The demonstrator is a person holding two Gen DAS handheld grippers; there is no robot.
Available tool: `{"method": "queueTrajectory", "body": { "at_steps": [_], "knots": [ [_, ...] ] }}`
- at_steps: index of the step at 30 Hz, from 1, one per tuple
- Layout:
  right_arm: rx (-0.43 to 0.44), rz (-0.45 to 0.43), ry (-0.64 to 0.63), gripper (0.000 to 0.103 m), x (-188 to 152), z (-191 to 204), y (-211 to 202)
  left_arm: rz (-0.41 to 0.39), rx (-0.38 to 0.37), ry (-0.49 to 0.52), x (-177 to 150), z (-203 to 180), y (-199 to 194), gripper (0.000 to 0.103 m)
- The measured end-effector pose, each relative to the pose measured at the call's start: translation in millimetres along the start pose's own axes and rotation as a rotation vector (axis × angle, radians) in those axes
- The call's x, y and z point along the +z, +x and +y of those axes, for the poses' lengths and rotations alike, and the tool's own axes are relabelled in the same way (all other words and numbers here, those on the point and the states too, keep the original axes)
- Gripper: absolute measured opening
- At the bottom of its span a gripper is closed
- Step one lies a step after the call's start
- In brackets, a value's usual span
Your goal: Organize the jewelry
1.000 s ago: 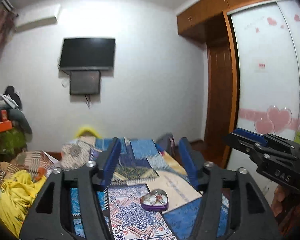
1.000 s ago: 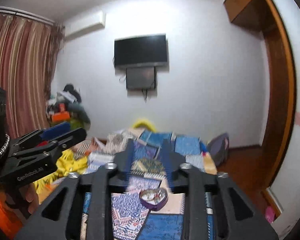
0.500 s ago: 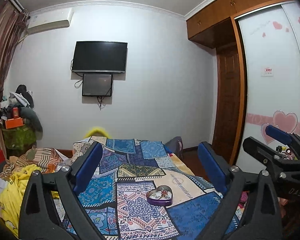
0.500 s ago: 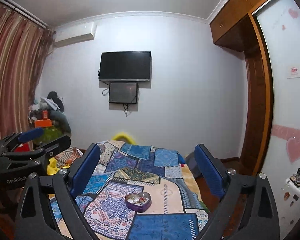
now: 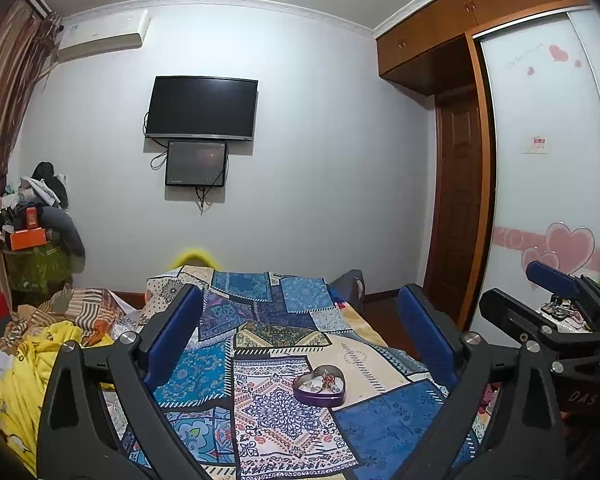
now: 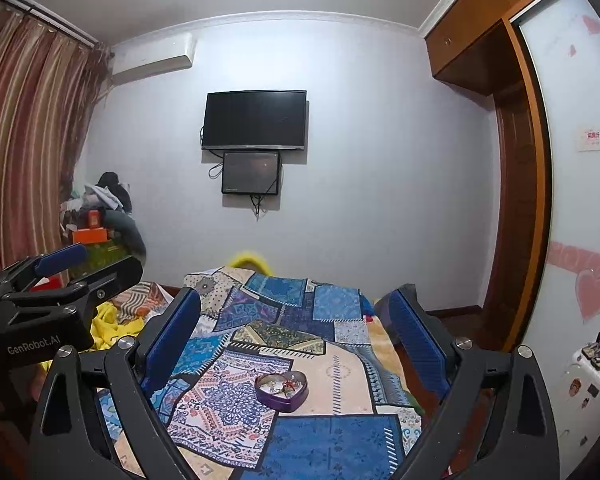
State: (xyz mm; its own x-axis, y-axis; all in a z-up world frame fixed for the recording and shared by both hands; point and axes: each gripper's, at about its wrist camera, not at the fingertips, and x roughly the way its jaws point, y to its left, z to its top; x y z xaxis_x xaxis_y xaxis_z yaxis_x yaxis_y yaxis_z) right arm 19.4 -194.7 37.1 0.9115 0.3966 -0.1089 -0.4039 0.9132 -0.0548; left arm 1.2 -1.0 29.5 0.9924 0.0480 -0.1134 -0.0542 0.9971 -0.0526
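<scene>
Left wrist view: my jaws wide apart, empty; heart-shaped jewelry box (image 5: 320, 385) ahead between them on bed (image 5: 380, 420); approach step pending, descend next.

place: home bedroom | bed: covered with a blue patchwork-print bedspread (image 5: 284, 344) | wall: black flat-screen television (image 5: 202, 108) mounted above a smaller dark screen (image 5: 196, 163), white air conditioner (image 5: 100, 36) near the ceiling | side: brown wooden wardrobe with a white sliding door bearing pink hearts (image 5: 556, 216) | window: striped brown curtain (image 6: 24, 132) | corner: heap of clothes (image 5: 36, 208)
</scene>
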Motion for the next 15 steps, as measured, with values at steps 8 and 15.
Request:
{"method": "queueTrajectory", "body": {
  "at_steps": [8,15],
  "knots": [
    [0.001,0.013,0.007,0.094,-0.9,-3.2,1.0,0.013,0.0,0.002,-3.1,-1.0,3.0,0.101],
    [-0.001,0.024,0.013,0.094,0.4,-4.8,1.0,0.023,0.0,-0.003,-4.9,-0.1,5.3,0.102]
  ]
}}
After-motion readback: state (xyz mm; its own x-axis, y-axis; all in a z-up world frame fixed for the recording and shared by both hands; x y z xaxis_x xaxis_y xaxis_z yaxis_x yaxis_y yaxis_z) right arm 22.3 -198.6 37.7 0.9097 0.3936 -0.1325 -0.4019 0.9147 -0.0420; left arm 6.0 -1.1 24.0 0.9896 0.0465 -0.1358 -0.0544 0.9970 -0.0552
